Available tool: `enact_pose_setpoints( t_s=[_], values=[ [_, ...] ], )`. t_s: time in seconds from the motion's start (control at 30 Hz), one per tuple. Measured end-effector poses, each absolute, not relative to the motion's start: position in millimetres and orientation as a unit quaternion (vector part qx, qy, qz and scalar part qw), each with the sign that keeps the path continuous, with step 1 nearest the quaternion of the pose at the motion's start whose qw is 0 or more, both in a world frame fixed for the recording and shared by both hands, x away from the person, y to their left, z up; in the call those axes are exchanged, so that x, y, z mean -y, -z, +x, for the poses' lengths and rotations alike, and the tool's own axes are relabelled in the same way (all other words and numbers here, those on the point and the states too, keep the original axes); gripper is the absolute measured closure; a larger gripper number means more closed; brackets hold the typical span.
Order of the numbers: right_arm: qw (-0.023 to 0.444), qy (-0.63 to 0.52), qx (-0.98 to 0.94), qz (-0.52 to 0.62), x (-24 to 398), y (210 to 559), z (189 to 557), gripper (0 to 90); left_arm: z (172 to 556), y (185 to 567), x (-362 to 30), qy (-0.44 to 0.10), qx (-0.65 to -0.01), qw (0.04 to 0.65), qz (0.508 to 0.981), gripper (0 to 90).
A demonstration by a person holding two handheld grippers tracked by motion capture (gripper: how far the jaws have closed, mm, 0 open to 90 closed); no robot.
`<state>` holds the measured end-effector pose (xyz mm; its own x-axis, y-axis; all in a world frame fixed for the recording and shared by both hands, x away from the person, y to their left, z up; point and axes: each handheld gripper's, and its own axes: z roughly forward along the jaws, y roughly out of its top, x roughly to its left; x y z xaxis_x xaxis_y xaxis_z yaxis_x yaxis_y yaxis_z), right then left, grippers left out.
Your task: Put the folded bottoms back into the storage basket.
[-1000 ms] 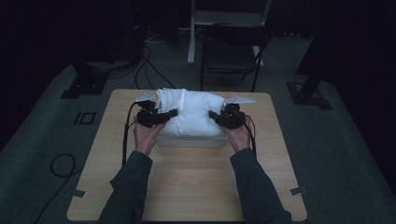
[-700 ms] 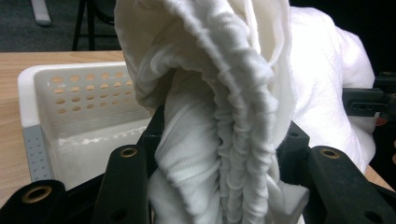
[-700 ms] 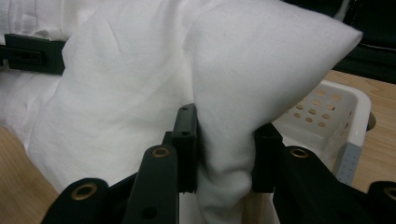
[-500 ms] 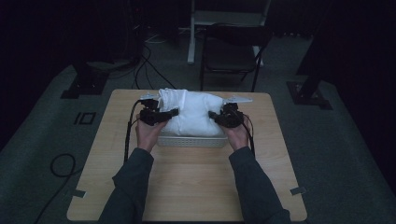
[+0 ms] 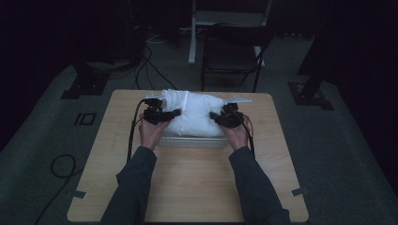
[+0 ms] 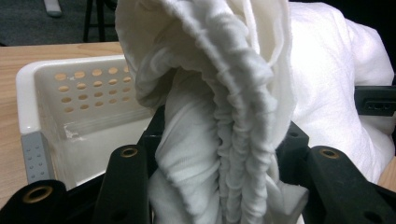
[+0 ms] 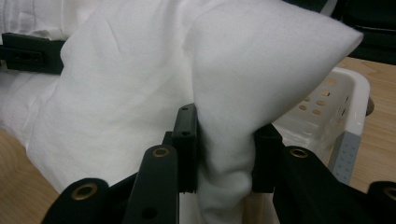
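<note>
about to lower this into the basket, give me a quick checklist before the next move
1. Left gripper clamped on the white cloth: ok, a gathered, elastic-looking edge is bunched between its jaws.
2. Right gripper clamped on the cloth: ok, a smooth corner is pinched.
3. Cloth over the white perforated basket: ok, in the high view it hides most of the basket.
4. Basket flat on the wooden table: ok.
5. Basket inside free of other items: cannot tell, cloth hides it.
</note>
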<state>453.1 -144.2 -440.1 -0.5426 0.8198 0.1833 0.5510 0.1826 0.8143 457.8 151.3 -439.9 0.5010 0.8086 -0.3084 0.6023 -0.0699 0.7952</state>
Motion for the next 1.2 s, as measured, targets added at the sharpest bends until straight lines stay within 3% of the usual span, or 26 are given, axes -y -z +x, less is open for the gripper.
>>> enact_pose_setpoints(
  t_s=[1.2],
  values=[
    [0.160,-0.400,-0.770,0.471,125.6,460.1,473.7,70.0,477.9,465.5,-148.5,-0.114,-0.517,0.433,0.729,52.5]
  ],
)
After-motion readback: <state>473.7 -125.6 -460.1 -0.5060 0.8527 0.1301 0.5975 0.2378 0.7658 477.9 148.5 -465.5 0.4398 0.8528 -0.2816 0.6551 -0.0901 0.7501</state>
